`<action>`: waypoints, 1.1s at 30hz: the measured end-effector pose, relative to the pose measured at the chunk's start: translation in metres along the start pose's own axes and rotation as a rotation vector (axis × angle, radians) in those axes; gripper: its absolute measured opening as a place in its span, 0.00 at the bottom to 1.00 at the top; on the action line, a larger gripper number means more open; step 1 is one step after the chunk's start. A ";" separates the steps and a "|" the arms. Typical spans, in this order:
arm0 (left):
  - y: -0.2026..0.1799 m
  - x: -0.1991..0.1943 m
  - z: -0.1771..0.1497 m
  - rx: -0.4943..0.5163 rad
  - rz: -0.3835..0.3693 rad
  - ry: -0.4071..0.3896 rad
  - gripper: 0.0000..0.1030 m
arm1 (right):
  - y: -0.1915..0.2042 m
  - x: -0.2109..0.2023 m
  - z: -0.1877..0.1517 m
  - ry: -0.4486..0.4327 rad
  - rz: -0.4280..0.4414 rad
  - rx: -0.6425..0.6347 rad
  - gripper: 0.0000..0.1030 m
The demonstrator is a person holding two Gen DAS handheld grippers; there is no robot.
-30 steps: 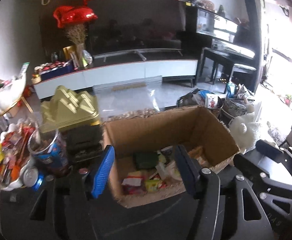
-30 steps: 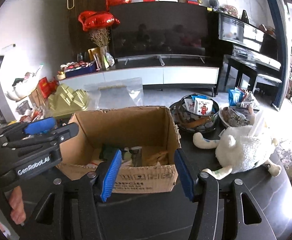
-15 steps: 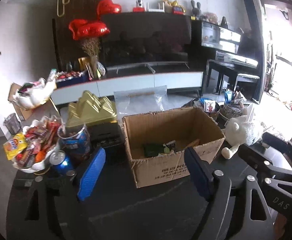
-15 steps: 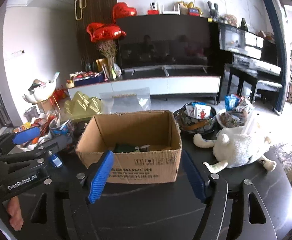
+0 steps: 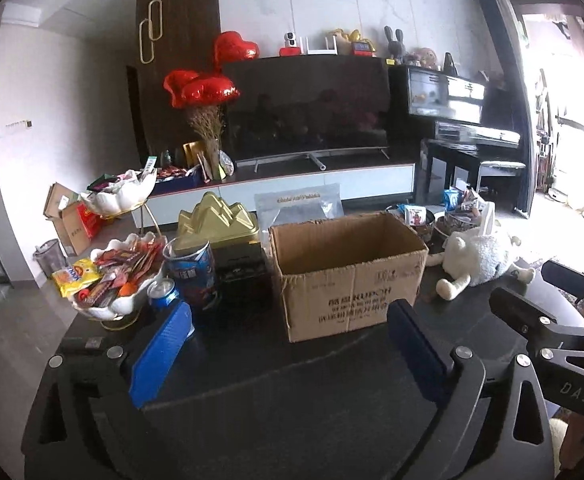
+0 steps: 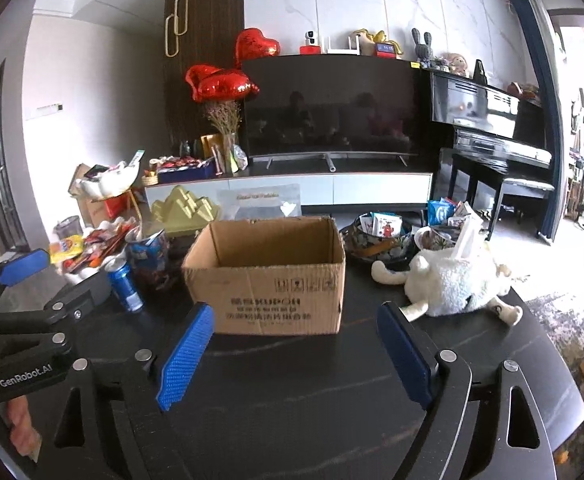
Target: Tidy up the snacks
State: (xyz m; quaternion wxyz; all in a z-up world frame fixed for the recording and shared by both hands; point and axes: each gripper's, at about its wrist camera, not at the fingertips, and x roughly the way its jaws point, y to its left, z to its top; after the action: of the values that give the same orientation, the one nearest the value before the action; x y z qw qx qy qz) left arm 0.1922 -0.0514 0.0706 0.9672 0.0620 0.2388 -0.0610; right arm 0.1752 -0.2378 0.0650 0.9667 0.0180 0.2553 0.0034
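Left gripper (image 5: 288, 354): jaws have just been opening and now stand spread wide, nothing between the blue pads, only bare table (image 5: 276, 408) under them.
Right gripper (image 6: 293, 354): same here, jaws just been widening, now well apart and empty, hanging over the dark tabletop short of the box.
Box (image 6: 268, 280): dead ahead at twelve o'clock in both views, flaps up, open top. From this low angle I can't see what lies inside.
Snacks: heaped in the white bowl (image 5: 112, 276) at ten o'clock from my left gripper, a yellow packet (image 5: 76, 278) hanging off its near edge. More packets sit in the dark bowl (image 6: 375, 236) at one o'clock from my right.
Can (image 5: 164, 292): upright just beside the white bowl, with a blue tub (image 5: 190, 268) behind it, both between me and the heap.
Plush (image 6: 451, 280): lying at two o'clock on my right, just in front of the dark bowl.
Step in hand, my read: both tools free, so pick the next snack.
How I'd do it: left goes for the overhanging yellow packet, coming in from the bowl's outer side to miss the can. Pinch one packet by its edge, not the pile.
Watch: the bowl sits on a stem and looks tippy, so lift rather than drag.
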 end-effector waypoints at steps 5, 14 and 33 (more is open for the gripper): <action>-0.004 -0.020 -0.012 0.000 -0.011 -0.004 1.00 | -0.002 -0.019 -0.011 -0.004 0.007 0.010 0.82; -0.010 -0.044 -0.024 0.012 -0.019 -0.022 1.00 | -0.003 -0.045 -0.026 -0.019 -0.003 0.018 0.82; -0.007 -0.064 -0.038 -0.011 -0.036 -0.029 1.00 | 0.007 -0.068 -0.044 -0.021 0.023 -0.003 0.82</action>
State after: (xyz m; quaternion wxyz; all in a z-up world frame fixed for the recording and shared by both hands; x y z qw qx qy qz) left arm 0.1175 -0.0473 0.0662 0.9696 0.0516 0.2262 -0.0778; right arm 0.0946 -0.2306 0.0606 0.9692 0.0196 0.2449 0.0148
